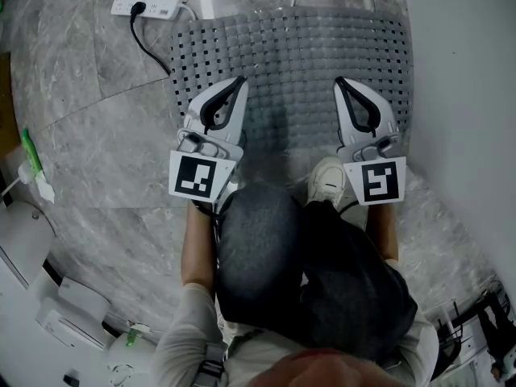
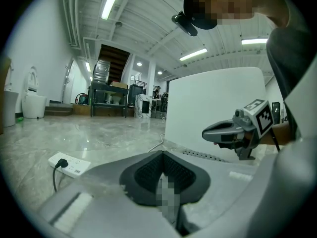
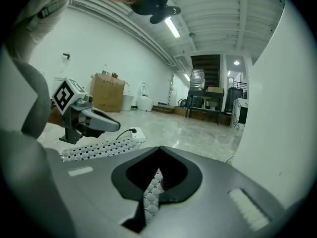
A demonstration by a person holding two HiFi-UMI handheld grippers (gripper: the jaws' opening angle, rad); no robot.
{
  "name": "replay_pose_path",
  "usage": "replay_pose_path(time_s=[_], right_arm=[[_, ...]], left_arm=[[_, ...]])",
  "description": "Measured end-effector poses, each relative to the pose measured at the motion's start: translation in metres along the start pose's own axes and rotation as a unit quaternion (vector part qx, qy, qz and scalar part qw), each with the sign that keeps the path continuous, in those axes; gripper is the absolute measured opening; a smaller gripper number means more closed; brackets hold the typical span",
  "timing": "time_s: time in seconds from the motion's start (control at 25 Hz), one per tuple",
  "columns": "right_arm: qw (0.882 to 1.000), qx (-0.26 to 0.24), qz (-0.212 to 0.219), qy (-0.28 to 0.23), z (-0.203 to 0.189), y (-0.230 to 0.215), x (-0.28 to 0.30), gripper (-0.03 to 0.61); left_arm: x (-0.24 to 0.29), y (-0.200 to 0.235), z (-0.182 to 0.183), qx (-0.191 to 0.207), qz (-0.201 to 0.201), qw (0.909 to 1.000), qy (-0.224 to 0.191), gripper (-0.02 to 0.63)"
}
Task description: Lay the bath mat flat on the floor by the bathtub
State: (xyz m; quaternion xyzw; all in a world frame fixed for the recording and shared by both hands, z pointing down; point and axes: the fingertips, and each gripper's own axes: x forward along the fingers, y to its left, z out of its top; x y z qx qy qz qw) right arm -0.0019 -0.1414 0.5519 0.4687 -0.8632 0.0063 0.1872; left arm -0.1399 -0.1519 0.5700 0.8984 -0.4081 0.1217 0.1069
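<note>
The grey perforated bath mat (image 1: 290, 55) lies spread on the marble floor against the white bathtub wall (image 1: 468, 71). Both grippers hover low over its near half, pointing away from me. My left gripper (image 1: 239, 81) is shut above the mat's left part and my right gripper (image 1: 339, 81) is shut above its right part. In the right gripper view a strip of the mat's pattern shows in the slit behind the closed tips (image 3: 159, 148); I cannot tell if it is pinched. A blurred patch covers the same slit in the left gripper view (image 2: 162, 152).
A white power strip (image 1: 149, 1) with a black cable lies just beyond the mat's far left corner. A green-capped bottle (image 1: 31, 153) stands at the left. My white shoe (image 1: 326, 180) and knees are at the mat's near edge. White fixtures crowd the lower left.
</note>
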Motion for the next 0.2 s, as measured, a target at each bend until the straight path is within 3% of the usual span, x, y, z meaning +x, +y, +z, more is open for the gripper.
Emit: replay_pose_path(time_s=[0.2], right_arm=[[1.000, -0.005, 0.002, 0.002, -0.0002, 0.0037, -0.0041, 0.001]], left_arm=[[-0.0031, -0.0054, -0.0014, 0.001, -0.003, 1.0000, 0.001, 0.003]])
